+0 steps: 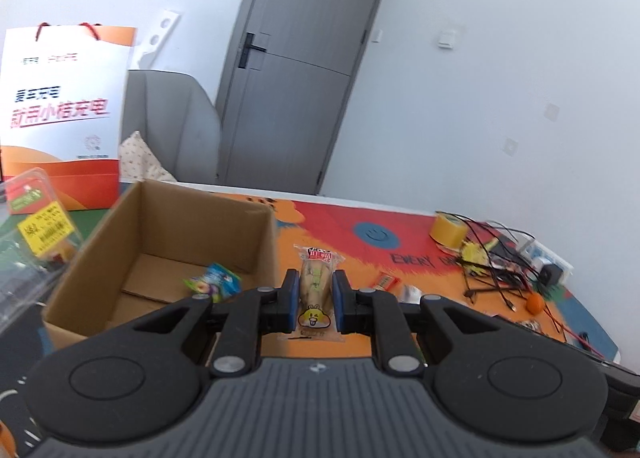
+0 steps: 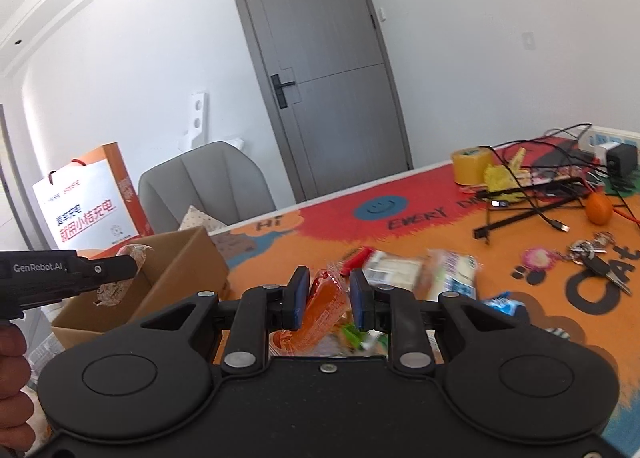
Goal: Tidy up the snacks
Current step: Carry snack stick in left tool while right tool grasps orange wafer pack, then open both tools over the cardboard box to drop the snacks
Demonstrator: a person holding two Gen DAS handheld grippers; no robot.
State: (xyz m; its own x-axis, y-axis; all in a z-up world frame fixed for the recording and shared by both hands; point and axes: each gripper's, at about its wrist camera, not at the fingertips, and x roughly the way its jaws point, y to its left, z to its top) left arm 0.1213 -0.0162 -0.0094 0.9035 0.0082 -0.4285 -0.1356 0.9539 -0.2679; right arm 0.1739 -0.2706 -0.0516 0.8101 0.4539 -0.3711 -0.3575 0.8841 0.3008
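Observation:
My left gripper [image 1: 316, 278] is shut on a clear-wrapped bun [image 1: 315, 290] with a yellow cartoon label, held up beside the right wall of an open cardboard box [image 1: 160, 242]. A green-blue snack packet [image 1: 214, 282] lies inside the box. My right gripper [image 2: 329, 274] is shut on an orange snack packet [image 2: 326, 298], lifted above the mat. In the right wrist view the left gripper [image 2: 128, 264] shows at the left with its bun [image 2: 110, 292] in front of the box [image 2: 188, 262]. White packets [image 2: 394, 266] and a blue packet [image 2: 504, 304] lie on the mat.
An orange-white paper bag [image 1: 60, 110] and a grey chair [image 1: 172, 126] stand behind the box. A yellow tape roll [image 2: 470, 166], tangled cables [image 2: 532, 194], an orange ball [image 2: 599, 208] and keys [image 2: 596, 254] lie at the right. A clear plastic package [image 1: 36, 234] is at the left.

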